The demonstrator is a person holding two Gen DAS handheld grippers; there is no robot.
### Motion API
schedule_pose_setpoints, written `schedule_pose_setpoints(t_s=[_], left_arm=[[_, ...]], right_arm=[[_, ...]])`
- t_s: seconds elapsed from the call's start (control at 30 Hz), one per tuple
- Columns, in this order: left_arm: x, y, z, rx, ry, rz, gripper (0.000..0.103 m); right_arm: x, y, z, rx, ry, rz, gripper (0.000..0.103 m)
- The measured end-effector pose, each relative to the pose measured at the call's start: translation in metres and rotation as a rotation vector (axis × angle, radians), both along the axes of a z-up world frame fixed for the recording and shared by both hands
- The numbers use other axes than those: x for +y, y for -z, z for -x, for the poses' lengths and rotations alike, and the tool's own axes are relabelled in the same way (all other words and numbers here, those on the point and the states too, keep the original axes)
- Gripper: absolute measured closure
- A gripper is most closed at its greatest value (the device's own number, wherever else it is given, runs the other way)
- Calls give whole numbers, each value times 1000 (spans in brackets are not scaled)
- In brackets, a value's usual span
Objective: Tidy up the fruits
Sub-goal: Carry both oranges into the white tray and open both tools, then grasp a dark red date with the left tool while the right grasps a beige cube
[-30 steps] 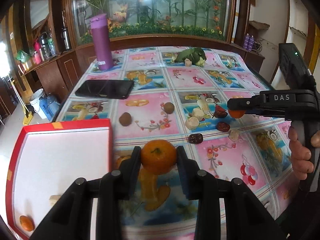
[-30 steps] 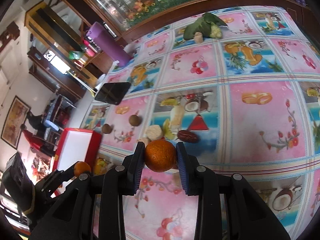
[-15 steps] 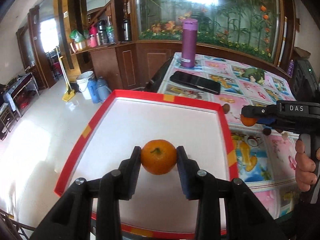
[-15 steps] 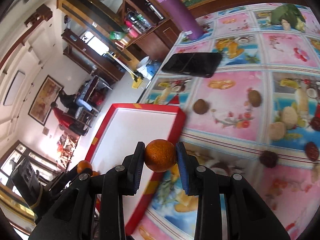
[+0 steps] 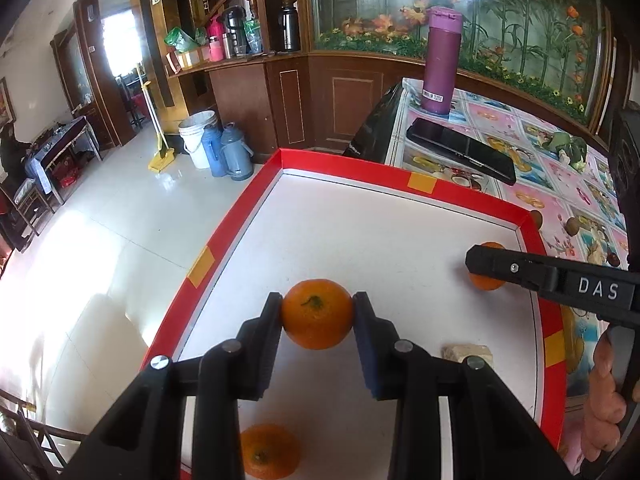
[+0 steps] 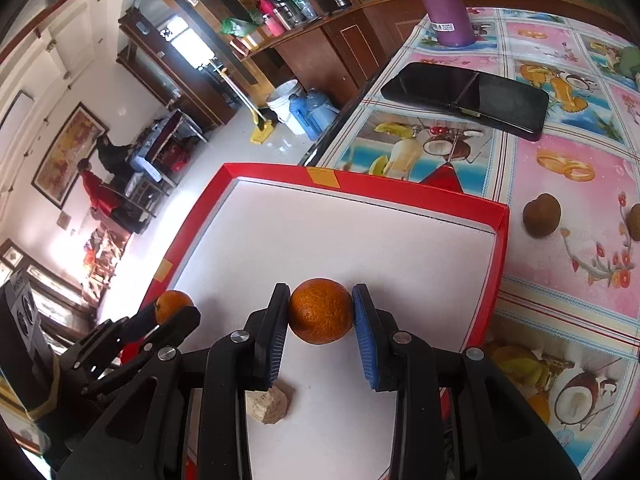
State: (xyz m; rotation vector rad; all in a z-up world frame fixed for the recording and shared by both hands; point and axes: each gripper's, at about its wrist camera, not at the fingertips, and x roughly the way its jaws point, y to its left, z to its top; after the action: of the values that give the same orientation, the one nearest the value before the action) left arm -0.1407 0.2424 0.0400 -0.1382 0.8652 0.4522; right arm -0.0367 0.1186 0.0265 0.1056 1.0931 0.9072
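Now both grippers, left (image 5: 317, 314) and right (image 6: 320, 312), pinch oranges over tray (image 5: 416, 182); firm, round, roll-prone, hold mid-sides.

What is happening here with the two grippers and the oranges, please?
A person is sorting fruit into a red tray. The left gripper is shut on an orange and the right gripper on a second orange, both above the tray's white floor. A third orange and a pale chunk already lie in the tray. Small brown fruits wait on the tablecloth.
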Motion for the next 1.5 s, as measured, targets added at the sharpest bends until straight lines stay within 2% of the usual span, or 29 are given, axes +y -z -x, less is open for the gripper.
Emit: schedule_pose_setpoints(t_s=[0.37, 0.43, 0.5, 0.63, 0.8, 0.9, 1.07, 1.23, 1.37, 1.5], left_arm=[[1, 8, 2, 54, -14, -10, 63], [1, 7, 2, 62, -32, -23, 52], [0, 2, 5, 52, -38, -32, 48], [-8, -11, 11, 24, -40, -59, 40], [-32, -31, 14, -18, 19, -74, 33], [-55, -39, 13, -37, 77, -82, 31], [-98, -43, 4, -39, 190, -75, 31], [-142, -41, -12, -19, 298, -75, 31], [-171, -38, -24, -2, 353, -73, 30], [-196, -34, -34, 17, 403, -73, 29]], right_arm=[[4, 1, 9, -35, -22, 46, 72], [2, 0, 5, -9, -31, 32, 72], [-6, -3, 1, 14, -27, 4, 65], [-25, -17, -7, 15, -3, -49, 64], [-61, -34, -20, 29, 42, -125, 64], [-88, -45, -24, 4, 74, -143, 64], [-154, -53, -44, -21, 157, -162, 64], [-223, -52, -64, -4, 249, -169, 64], [-268, -46, -69, -4, 292, -120, 64], [-295, -35, -69, 13, 283, -36, 64]])
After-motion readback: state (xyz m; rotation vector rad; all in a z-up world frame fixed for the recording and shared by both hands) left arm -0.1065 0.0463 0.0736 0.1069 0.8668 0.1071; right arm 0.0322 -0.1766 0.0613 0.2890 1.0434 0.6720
